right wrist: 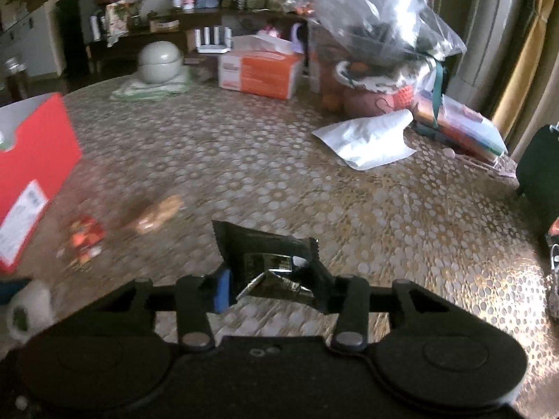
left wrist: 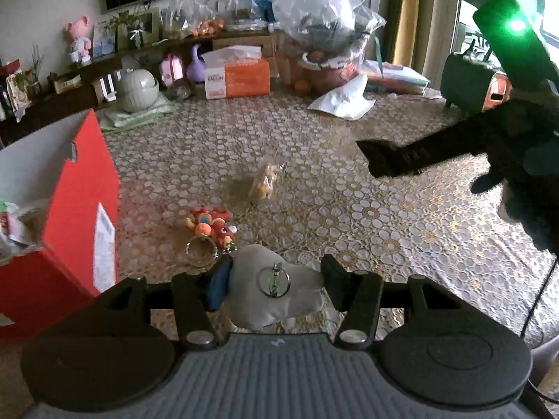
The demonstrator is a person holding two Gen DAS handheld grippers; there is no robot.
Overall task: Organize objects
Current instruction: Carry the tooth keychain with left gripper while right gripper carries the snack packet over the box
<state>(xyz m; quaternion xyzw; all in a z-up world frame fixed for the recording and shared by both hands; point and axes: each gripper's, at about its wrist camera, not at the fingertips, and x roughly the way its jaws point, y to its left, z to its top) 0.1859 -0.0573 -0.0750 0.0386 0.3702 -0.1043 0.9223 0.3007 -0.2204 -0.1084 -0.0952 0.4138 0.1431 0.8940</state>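
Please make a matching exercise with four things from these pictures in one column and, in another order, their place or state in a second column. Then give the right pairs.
Things:
1. grey plush keychain
2. black wrapper
3. red box
4. orange tissue box

Places or states:
A. stands at the table's left edge, open on top
B. held in the right gripper
C. far side of the table, a tissue sticking out
D. held in the left gripper

Pairs: 1-D, 2-B, 3-A, 4-C
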